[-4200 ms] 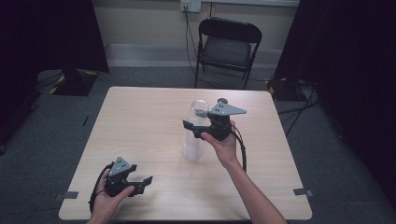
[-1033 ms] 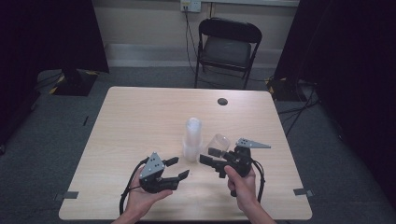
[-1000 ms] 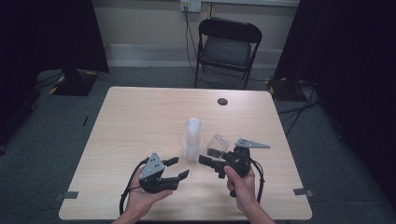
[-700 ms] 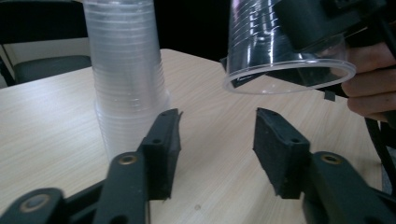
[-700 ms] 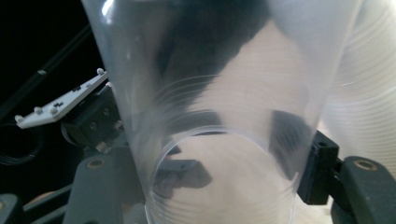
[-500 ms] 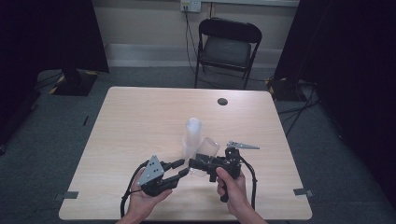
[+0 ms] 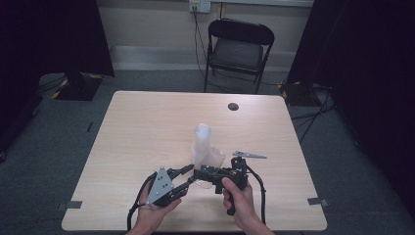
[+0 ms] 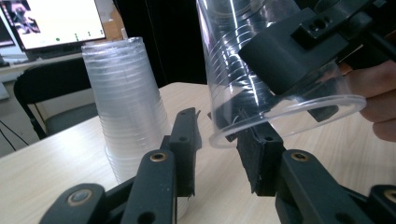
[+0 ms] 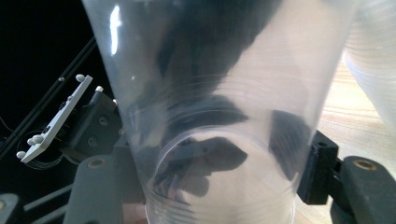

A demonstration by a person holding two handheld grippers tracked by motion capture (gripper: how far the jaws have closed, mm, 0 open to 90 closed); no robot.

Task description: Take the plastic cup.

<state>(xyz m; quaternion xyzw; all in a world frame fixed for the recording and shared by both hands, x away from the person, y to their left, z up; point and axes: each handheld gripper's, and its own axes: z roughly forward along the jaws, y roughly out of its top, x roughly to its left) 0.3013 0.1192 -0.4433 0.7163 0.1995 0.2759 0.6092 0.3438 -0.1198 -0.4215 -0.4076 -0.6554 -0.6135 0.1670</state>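
Clear plastic cup (image 8: 261,70) sits gripped in our right gripper (image 7: 208,175) jaws; our left gripper (image 8: 217,140) jaws, open narrowly, straddle its rim, ready to close.

On the table (image 7: 147,122), the stack of cups (image 7: 201,142) stands near the middle. Just in front of it, a single cup (image 7: 211,164) sits between the 2 grippers, left gripper (image 7: 183,180) beside right gripper (image 7: 201,175), apparently off the tabletop. A folding chair (image 7: 238,49) stands behind the table.
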